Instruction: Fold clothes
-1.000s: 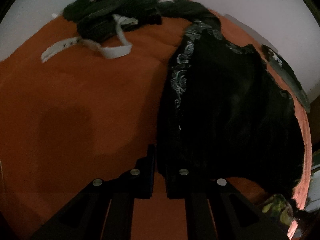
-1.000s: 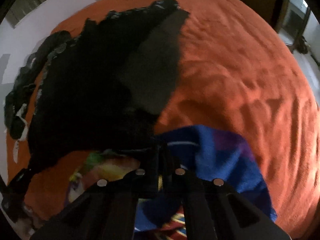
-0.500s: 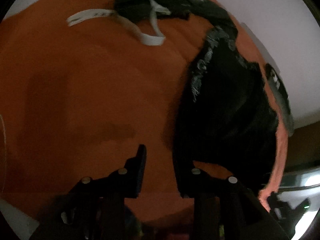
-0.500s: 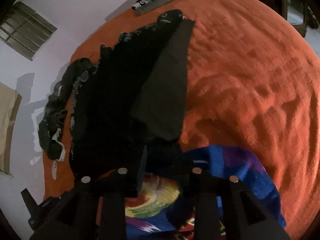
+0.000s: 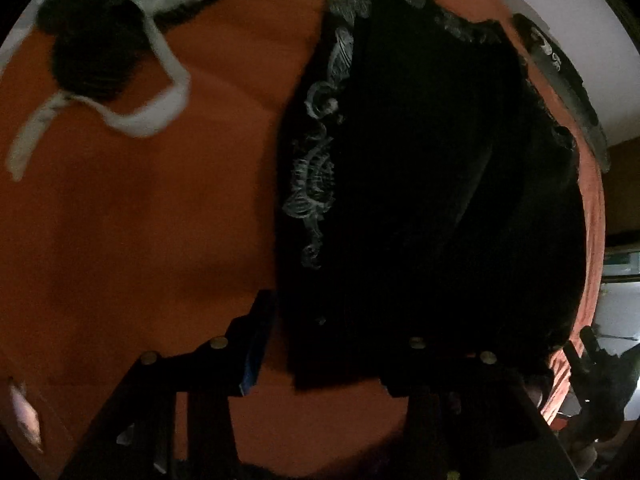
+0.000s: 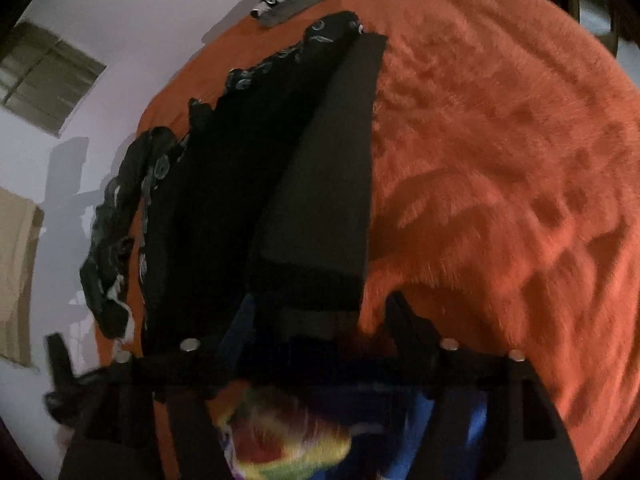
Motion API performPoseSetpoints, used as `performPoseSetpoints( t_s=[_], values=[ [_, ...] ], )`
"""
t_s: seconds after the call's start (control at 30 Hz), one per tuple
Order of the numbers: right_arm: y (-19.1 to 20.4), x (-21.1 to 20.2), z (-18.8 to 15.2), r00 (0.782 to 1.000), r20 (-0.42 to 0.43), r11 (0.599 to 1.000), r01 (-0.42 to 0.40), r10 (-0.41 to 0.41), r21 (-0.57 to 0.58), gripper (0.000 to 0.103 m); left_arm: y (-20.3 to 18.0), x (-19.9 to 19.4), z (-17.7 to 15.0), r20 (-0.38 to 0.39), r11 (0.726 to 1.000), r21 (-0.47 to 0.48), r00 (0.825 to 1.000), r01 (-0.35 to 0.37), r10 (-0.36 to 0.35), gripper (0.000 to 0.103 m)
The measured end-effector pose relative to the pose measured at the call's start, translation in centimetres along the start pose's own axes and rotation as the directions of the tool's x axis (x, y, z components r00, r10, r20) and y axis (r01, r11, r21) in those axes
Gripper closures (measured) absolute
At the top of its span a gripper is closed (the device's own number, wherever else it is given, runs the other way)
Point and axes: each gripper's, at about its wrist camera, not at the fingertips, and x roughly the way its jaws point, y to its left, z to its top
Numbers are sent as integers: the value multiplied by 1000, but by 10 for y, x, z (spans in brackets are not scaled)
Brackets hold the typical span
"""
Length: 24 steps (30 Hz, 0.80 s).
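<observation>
A black garment (image 5: 420,160) with silver embroidery (image 5: 316,176) along its edge lies spread on the orange bedspread (image 5: 140,220). My left gripper (image 5: 332,320) stands open at its near left corner, and the cloth's edge lies over the right finger. In the right wrist view the same black garment (image 6: 224,184) has a flat panel (image 6: 328,180) folded over its right side. My right gripper (image 6: 320,308) is wide open at the near end of that panel, holding nothing.
A blue and multicoloured garment (image 6: 288,440) lies under the right gripper. A black pile (image 5: 96,52) with a white strap (image 5: 160,116) sits at the bed's far left. A dark flat object (image 5: 560,80) rests at the far edge by the white wall. Bare bedspread (image 6: 500,160) stretches right.
Both grippers have opened, each letting go of the black garment's near edge. The folded panel now lies flat on the garment. The left view has shifted closer to the embroidered edge.
</observation>
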Motion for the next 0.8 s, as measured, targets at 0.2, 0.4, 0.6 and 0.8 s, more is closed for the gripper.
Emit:
performPoseSetpoints(
  t_s=[0.2,0.4,0.6,0.8],
  values=[
    [-3,37,16,997,-71,999,-27,29,22,45,-30,37,17,-50,992,123,998,-33,39,86],
    [14,-7,29,978,-181,994,103,-105,-20,59,12,30,13,-21,999,-11,998,-51,51,100],
    [32,-54,43,927,-284,969,233,-245,-76,47,-1,-11,7,46,999,19,998,38,-39,100],
    [78,-118,46,832,-288,874,403,-473,-271,36,-42,-50,-4,104,979,183,989,87,-107,99]
  ],
)
